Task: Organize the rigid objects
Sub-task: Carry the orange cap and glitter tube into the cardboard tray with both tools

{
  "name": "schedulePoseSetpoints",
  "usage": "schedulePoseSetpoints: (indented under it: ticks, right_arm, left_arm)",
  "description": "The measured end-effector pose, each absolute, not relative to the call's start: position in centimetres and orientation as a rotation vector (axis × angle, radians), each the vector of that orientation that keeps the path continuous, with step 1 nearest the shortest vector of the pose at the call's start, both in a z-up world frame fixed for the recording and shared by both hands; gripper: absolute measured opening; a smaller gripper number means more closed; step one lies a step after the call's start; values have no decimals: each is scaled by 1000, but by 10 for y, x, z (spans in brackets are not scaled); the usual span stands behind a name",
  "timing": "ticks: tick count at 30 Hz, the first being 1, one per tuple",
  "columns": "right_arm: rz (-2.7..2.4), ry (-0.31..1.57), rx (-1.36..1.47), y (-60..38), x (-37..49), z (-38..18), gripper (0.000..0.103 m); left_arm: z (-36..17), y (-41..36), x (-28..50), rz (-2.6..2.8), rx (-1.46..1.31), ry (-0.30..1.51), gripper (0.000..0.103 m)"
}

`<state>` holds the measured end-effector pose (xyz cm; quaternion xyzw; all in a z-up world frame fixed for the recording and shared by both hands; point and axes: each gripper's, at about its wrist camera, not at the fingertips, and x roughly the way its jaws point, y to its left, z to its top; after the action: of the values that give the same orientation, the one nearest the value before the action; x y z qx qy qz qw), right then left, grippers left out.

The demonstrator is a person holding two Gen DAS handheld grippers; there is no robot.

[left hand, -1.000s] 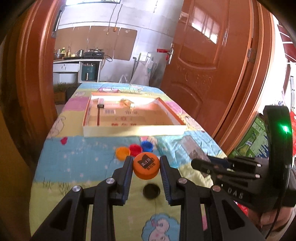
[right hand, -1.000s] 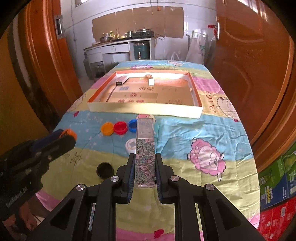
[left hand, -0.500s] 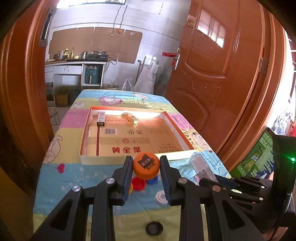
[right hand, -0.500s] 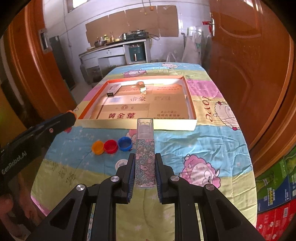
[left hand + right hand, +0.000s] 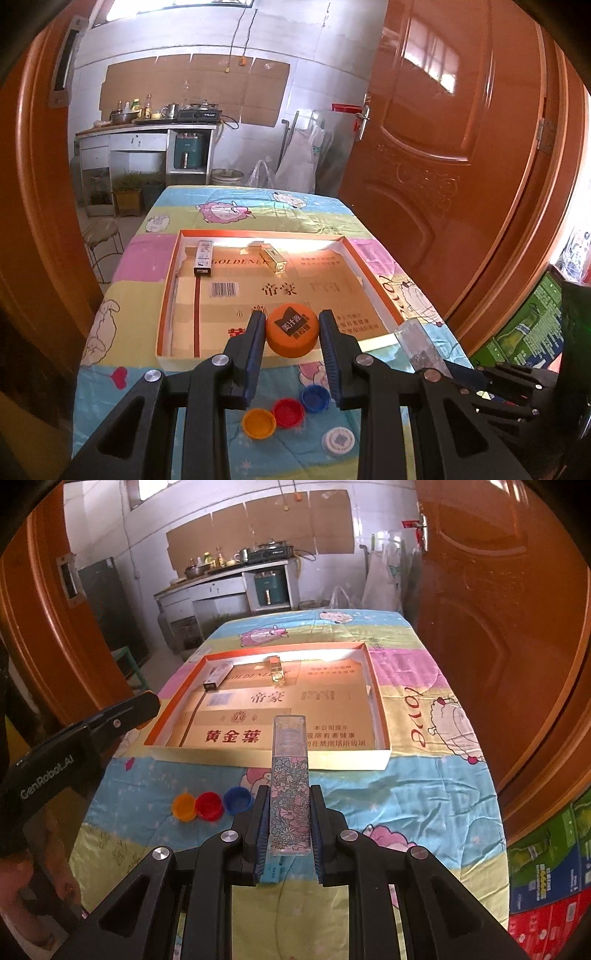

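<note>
My left gripper (image 5: 292,334) is shut on a large orange cap (image 5: 293,334) and holds it in the air above the near edge of the shallow cardboard tray (image 5: 168,295). My right gripper (image 5: 289,819) is shut on a clear floral-patterned box (image 5: 289,786), held above the quilt short of the tray (image 5: 384,755). The floral box also shows in the left wrist view (image 5: 421,347). Inside the tray lie a white-and-black small box (image 5: 204,257) and a gold small box (image 5: 273,258) near its far side.
Small orange (image 5: 184,806), red (image 5: 209,805) and blue (image 5: 237,800) caps sit in a row on the quilt before the tray; a white cap (image 5: 338,440) lies nearer. Wooden doors flank the table. Stacked cartons (image 5: 546,878) stand at the right.
Both grippers have risen and moved forward toward the tray with their objects held. The loose caps now lie below and behind the left fingertips; the black cap has dropped out of view.
</note>
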<state>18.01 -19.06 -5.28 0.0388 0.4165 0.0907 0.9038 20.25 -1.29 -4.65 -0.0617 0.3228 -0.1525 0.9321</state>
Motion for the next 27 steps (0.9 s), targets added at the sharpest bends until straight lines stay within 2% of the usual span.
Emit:
schedulePoseSetpoints:
  ticks: [14,27]
  right_arm:
    - [192,878,102,-195,213,-58,20]
    - [179,886,102,-205,246,-61,20]
  left_arm:
    - [-44,-13,243,-289,-113,678,30]
    - [-49,-17,324,-257,-121,738,30]
